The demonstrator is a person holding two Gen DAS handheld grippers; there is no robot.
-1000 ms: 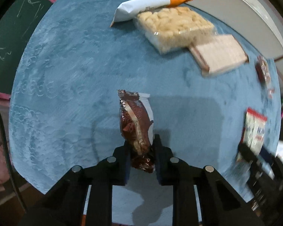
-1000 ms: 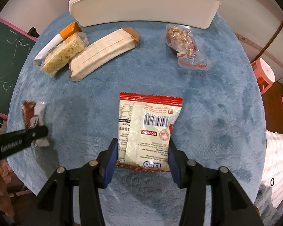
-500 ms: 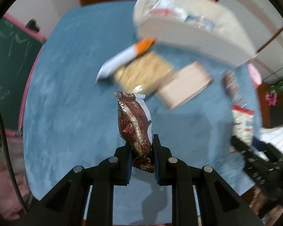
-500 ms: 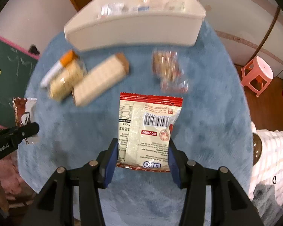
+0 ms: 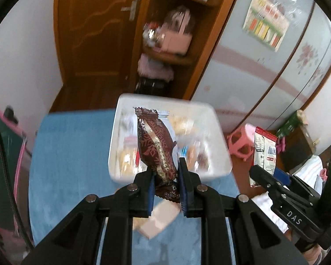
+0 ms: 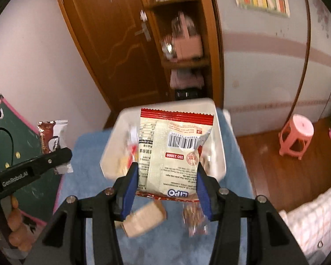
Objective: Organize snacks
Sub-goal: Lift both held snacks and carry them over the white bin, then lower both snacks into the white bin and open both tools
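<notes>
Snacks: glossy brown wrapper (image 5: 157, 148) pinched by left hand-held gripper (image 5: 165, 174) | crinkly cream packet (image 6: 172, 152) pinched by right hand-held gripper (image 6: 166, 176) | smooth white rectangular bin (image 5: 218, 132)

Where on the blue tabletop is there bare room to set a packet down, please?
The blue tabletop is bare left of the white bin, out to its left edge. The bin itself looks crowded with snacks. Just before it lie a tan wafer pack and a clear nut bag, so that strip is tight.
</notes>
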